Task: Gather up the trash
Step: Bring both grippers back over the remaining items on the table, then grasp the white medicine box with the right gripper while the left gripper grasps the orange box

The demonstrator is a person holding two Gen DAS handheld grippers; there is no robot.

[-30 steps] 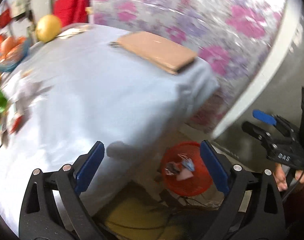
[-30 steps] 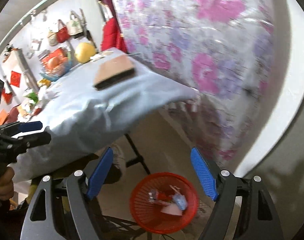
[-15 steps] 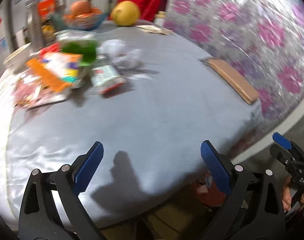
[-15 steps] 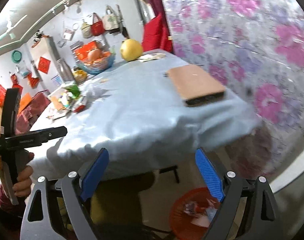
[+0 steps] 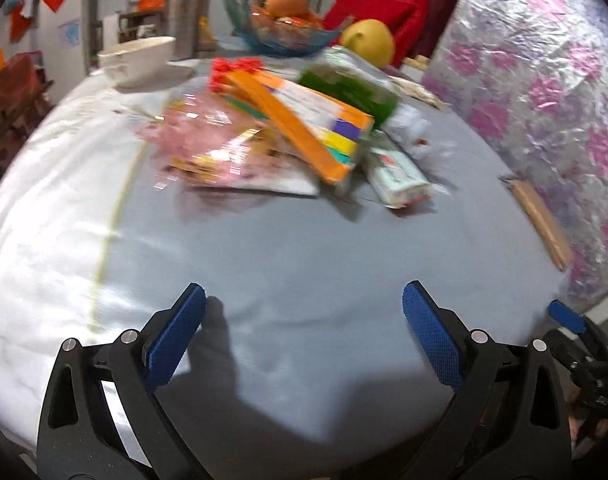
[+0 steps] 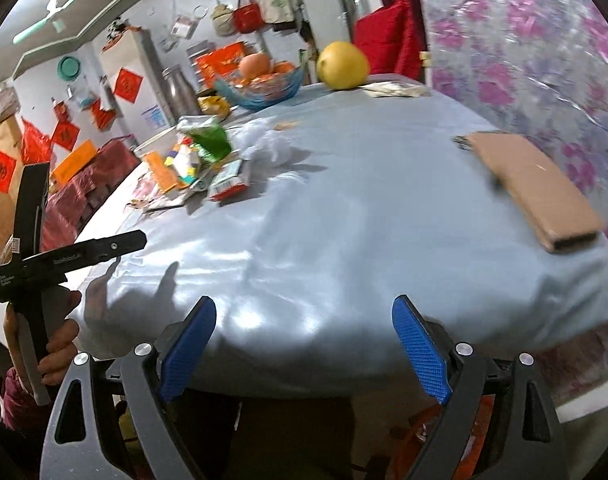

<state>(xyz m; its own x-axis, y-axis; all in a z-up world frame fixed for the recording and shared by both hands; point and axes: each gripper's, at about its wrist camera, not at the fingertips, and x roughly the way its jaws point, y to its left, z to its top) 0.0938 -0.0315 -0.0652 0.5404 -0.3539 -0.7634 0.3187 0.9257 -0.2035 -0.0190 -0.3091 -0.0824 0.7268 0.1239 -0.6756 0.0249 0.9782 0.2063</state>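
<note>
The left gripper [image 5: 304, 312] is held above the near part of the round table [image 5: 304, 264], its blue-padded jaws spread wide with nothing between them. The right gripper [image 6: 304, 332] is held at the table's near edge, likewise spread wide and empty.

The trash is seen heaped on the far half of the grey tablecloth: an orange-edged packet [image 5: 304, 128] lies tilted over a pink crinkled wrapper [image 5: 220, 148], with a green wrapper [image 5: 348, 88] behind it, a white-and-red carton [image 5: 396, 176] just beside it, and crumpled white paper [image 5: 408, 124] touching the carton's far end. The pile is blurred, so finer details cannot be told.

Beyond the heap a white bowl [image 5: 138, 60], a blue glass fruit bowl [image 5: 284, 36] and a yellow pomelo [image 5: 368, 42] are set. A brown flat box [image 6: 536, 192] rests near the table's right edge. Under the table edge, part of an orange basket [image 6: 414, 436] is glimpsed in the right wrist view.
</note>
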